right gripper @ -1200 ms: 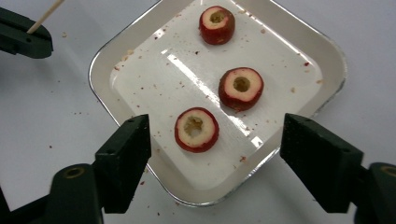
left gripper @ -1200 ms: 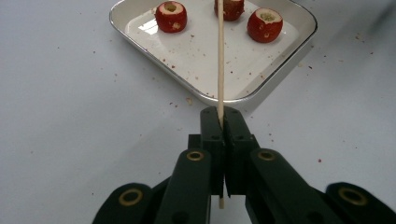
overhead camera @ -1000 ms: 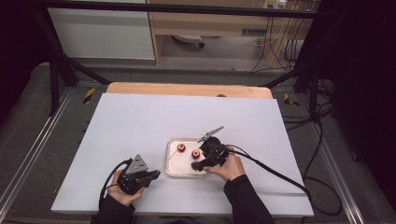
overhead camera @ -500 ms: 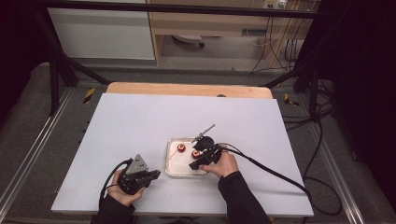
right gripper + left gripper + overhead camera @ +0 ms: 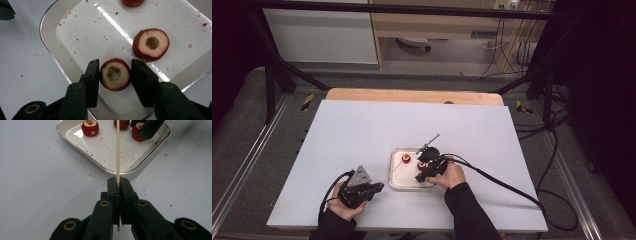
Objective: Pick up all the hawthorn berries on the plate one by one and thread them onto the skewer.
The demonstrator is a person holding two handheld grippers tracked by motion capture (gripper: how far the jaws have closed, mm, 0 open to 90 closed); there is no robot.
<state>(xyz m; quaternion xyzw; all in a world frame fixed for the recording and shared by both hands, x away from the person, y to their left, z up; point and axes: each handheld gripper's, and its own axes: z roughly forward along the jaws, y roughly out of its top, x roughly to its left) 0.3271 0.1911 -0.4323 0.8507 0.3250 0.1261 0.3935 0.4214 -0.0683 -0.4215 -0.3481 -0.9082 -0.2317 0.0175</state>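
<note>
Red cored hawthorn fruit (image 5: 115, 74) sat between the right gripper (image 5: 115, 75) jaws, low in the metal tray (image 5: 398, 183) at frame centre; the jaws had just been closing, the left pad touching, the right barely apart. The left gripper (image 5: 118, 185) was clamped on a bare wooden skewer (image 5: 118, 150). Nothing was threaded yet; three fruits remained in the tray.
</note>
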